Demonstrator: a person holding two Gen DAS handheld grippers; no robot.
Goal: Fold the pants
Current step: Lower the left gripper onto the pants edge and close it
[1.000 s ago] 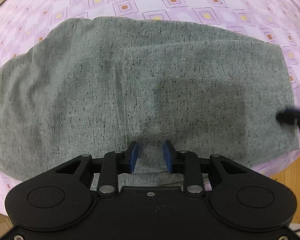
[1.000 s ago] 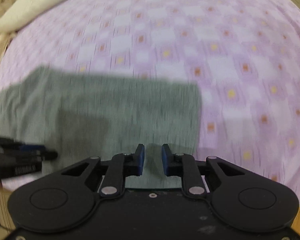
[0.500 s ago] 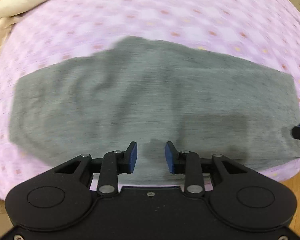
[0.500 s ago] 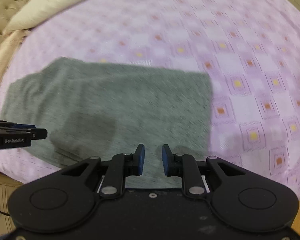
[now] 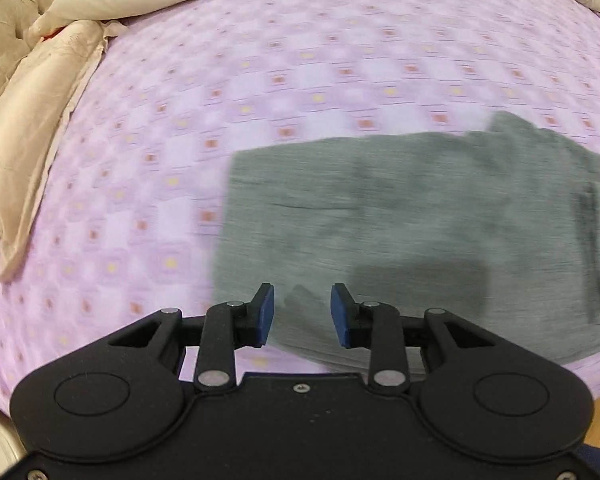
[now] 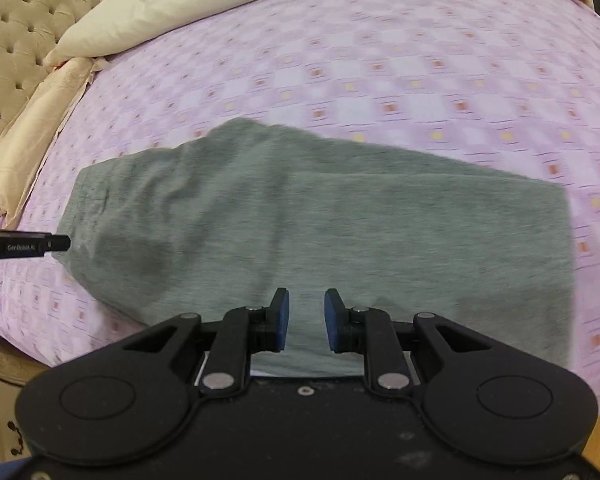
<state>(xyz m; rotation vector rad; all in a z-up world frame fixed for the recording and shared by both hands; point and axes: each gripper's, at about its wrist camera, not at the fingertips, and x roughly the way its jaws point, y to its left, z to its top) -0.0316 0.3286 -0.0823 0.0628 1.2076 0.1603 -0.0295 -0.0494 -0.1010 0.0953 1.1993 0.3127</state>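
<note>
Left wrist view: your left gripper [image 5: 302, 315] swung from pants [image 5: 420, 232] middle to their left edge, jaws just widened, empty. Right gripper [image 6: 305, 320] half-open, empty. Pants flat on bed [image 5: 260, 80]; next fold likely.

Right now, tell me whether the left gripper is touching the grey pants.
Cannot tell. In the left wrist view the left gripper has open jaws with only the grey pants behind them; whether a gap separates them isn't plain, and the right wrist view is no clearer.
</note>
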